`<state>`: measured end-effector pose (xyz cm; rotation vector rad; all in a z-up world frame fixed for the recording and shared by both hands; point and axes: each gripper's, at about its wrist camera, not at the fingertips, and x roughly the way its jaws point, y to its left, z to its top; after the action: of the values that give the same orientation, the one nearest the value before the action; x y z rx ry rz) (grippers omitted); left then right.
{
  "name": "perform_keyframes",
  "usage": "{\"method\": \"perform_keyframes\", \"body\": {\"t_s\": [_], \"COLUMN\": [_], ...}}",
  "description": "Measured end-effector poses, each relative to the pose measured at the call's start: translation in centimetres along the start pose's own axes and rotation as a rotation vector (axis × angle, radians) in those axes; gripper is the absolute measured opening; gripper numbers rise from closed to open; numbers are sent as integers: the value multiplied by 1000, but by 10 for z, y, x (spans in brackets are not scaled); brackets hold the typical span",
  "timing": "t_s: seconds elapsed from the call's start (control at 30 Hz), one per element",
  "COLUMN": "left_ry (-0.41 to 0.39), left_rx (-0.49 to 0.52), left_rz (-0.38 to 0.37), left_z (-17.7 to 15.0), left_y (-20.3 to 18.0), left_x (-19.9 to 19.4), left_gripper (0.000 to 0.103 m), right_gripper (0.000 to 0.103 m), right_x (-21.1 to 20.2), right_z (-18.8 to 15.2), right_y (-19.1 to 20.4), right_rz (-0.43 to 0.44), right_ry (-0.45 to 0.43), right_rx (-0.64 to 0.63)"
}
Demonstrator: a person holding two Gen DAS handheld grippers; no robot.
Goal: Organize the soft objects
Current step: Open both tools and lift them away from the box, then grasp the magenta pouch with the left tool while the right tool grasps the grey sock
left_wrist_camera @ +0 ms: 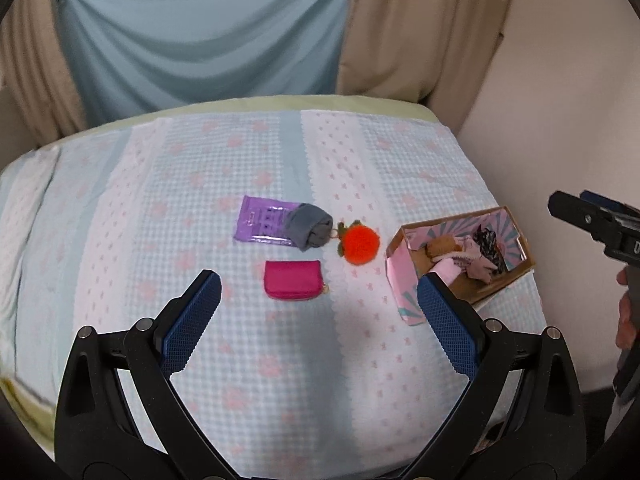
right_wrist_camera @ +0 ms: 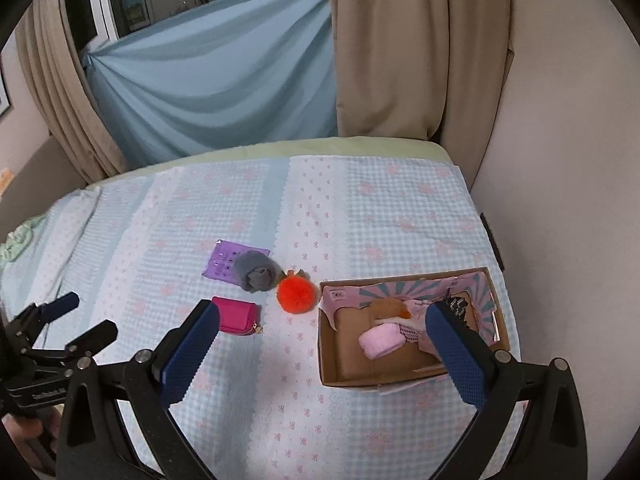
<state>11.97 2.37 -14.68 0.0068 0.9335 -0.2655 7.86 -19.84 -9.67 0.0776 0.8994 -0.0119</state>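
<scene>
Two grippers: left gripper [left_wrist_camera: 318, 298] and right gripper [right_wrist_camera: 322, 330] both spread wide, empty
Bedspread [left_wrist_camera: 280, 360]: grey sock roll [left_wrist_camera: 312, 230], orange pompom [left_wrist_camera: 360, 246], pink pouch [left_wrist_camera: 292, 285]
Cardboard box [right_wrist_camera: 340, 360]: pink roll [right_wrist_camera: 380, 340] inside

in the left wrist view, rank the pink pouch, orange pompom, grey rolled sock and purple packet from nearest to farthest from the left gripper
1. pink pouch: just ahead of the open left gripper, between its fingers.
2. orange pompom: beyond the pouch, to the right.
3. grey rolled sock: behind the pompom's left side, lying on the packet.
4. purple packet: farthest, back left; close to the sock's rank.
</scene>
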Motion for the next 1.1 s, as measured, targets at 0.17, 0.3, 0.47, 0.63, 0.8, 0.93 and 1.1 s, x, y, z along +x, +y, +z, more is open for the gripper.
{"method": "perform_keyframes", "body": {"t_s": [0.17, 0.3, 0.47, 0.63, 0.8, 0.93, 1.1], "left_ry": [33, 66, 89, 118, 150, 188, 237], "left_rx": [75, 131, 190, 235, 340, 498, 736], "left_rz": [-69, -99, -125, -152, -189, -220, -227], "left_z": [14, 21, 29, 30, 19, 3, -25], "left_y": [38, 58, 79, 91, 89, 76, 52], "left_x": [31, 58, 90, 129, 178, 222, 265], "left_gripper": [98, 98, 98, 98, 98, 98, 98], "right_gripper": [102, 102, 102, 102, 102, 102, 102], "right_x": [23, 50, 86, 124, 178, 226, 288], "right_z": [10, 17, 26, 30, 32, 33, 33], "right_y": [28, 46, 66, 81, 87, 92, 106], "right_rz": [-31, -38, -26, 13, 96, 150, 212], "right_ry": [-3, 18, 44, 76, 125, 185, 311], "right_rx": [40, 79, 101, 65, -27, -112, -254]}}
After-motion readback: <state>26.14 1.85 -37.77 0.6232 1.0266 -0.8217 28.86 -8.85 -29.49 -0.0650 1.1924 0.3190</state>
